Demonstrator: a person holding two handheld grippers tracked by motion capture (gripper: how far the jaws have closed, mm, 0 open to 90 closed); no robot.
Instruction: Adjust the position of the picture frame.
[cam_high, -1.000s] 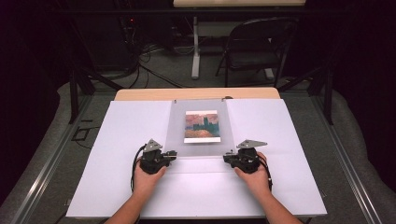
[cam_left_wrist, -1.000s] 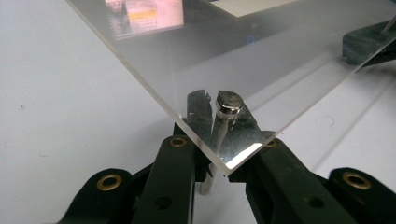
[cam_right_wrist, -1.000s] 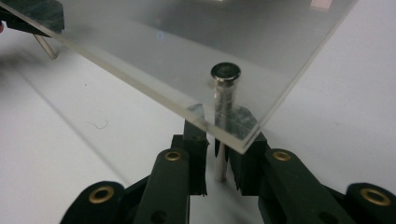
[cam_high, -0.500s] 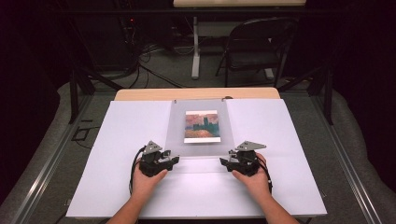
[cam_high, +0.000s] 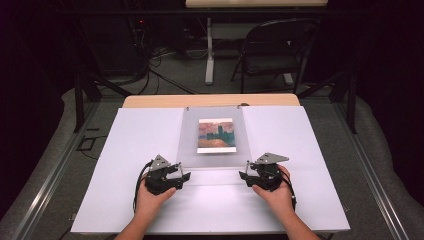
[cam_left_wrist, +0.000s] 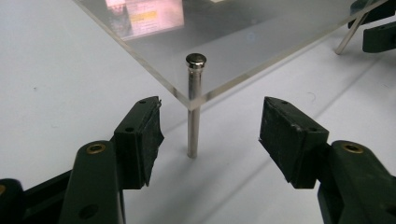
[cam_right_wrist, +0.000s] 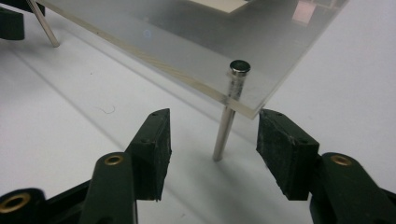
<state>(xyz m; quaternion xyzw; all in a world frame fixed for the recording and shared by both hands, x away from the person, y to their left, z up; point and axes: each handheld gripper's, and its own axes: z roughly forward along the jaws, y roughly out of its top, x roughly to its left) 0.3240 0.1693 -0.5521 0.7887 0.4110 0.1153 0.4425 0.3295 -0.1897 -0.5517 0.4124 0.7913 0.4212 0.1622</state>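
Clear plastic sheet on thin metal pins sits mid-table, picture on it; stiff, slick and scratch-prone, probably best held by pins. Left gripper gapes empty around the 7 o'clock pin; right gripper likewise around the 5 o'clock pin

picture under clear panel cut by top edge in left gripper view, blurred | far pin top cropped in right gripper view | pins too small to resolve in high view | picture detail unreadable there | forearms cut at bottom edge
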